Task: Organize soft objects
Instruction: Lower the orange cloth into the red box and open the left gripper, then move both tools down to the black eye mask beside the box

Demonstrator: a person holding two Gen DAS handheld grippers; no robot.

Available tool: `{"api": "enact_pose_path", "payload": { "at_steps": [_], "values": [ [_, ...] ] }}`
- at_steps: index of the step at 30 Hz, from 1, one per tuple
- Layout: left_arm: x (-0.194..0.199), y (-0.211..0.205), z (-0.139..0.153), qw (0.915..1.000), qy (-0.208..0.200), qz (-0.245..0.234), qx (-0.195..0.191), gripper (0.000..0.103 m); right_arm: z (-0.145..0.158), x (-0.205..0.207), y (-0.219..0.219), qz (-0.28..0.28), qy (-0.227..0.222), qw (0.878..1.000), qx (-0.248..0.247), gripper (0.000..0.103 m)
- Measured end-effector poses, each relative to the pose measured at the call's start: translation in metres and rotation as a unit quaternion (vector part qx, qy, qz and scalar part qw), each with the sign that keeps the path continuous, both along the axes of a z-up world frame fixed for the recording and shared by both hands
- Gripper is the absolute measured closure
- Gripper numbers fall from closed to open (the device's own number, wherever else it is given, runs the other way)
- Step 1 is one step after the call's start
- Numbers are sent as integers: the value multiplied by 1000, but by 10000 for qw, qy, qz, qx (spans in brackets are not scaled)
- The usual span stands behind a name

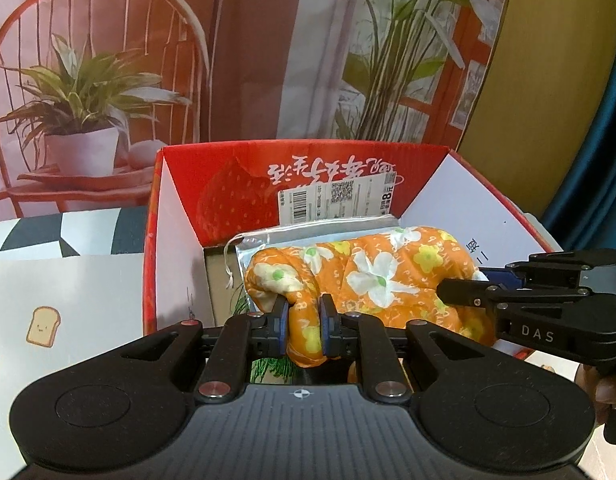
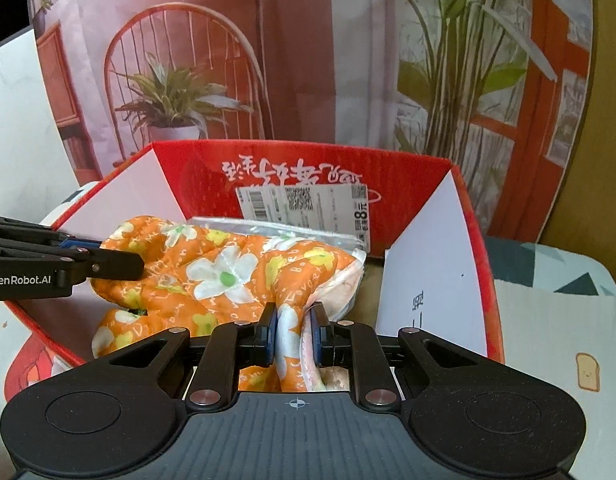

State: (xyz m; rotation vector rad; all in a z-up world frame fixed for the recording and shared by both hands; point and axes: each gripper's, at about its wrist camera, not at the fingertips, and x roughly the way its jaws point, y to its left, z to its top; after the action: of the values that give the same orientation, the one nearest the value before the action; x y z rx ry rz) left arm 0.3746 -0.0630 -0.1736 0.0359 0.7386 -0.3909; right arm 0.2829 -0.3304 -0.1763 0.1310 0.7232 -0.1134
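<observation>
quilted floral cloth [image 1: 372, 276] soft, light, limp | left gripper [image 1: 303, 324], right gripper [image 2: 293, 328] fingers pinched on bunched edges | over red box [image 1: 243, 160] | take folds, not flat faces

Right gripper [image 2: 293, 330] pinching floral cloth [image 2: 227, 268] (orange), red box [image 2: 474, 216]

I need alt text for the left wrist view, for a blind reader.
The left gripper pinches a fold of an orange flowered cloth lying in an open red box. The right gripper reaches in from the right to the same cloth.
</observation>
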Motion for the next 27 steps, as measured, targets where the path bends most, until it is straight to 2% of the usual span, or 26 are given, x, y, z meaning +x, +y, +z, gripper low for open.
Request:
{"api": "enact_pose_path", "payload": {
  "at_steps": [2, 5, 9, 13, 14, 16, 19, 22, 27],
  "values": [
    [-1, 2, 2, 10000, -48, 29, 17, 82, 1, 0, 0, -24, 20, 10000, -7, 87],
    [-5, 5, 7, 9999, -140, 75, 65, 70, 2, 0, 1, -127, 33, 9998, -120, 77],
    [-15, 11, 15, 9995, -284, 130, 76, 46, 7, -7, 2, -265, -77, 9992, -275, 67],
    [-30, 18, 27, 9987, -481, 149, 6, 25, 19, -20, 7, -212, -308, 9984, -425, 44],
    [-34, 21, 31, 9985, -536, 146, -27, 23, 21, -23, 8, -203, -358, 9981, -461, 41],
    [-43, 24, 37, 9979, -629, 106, -76, 10, 28, -29, 10, -207, -458, 9974, -509, 28],
    [-58, 28, 45, 9967, -799, 78, -96, 3, 39, -41, 12, -301, -635, 9959, -564, 9],
    [-72, 30, 51, 9961, -874, 65, -29, 1, 47, -54, 16, -295, -772, 9950, -553, 0],
    [-98, 35, 55, 9955, -943, 78, 67, 0, 54, -76, 24, -333, -931, 9938, -509, 0]
  ]
}}
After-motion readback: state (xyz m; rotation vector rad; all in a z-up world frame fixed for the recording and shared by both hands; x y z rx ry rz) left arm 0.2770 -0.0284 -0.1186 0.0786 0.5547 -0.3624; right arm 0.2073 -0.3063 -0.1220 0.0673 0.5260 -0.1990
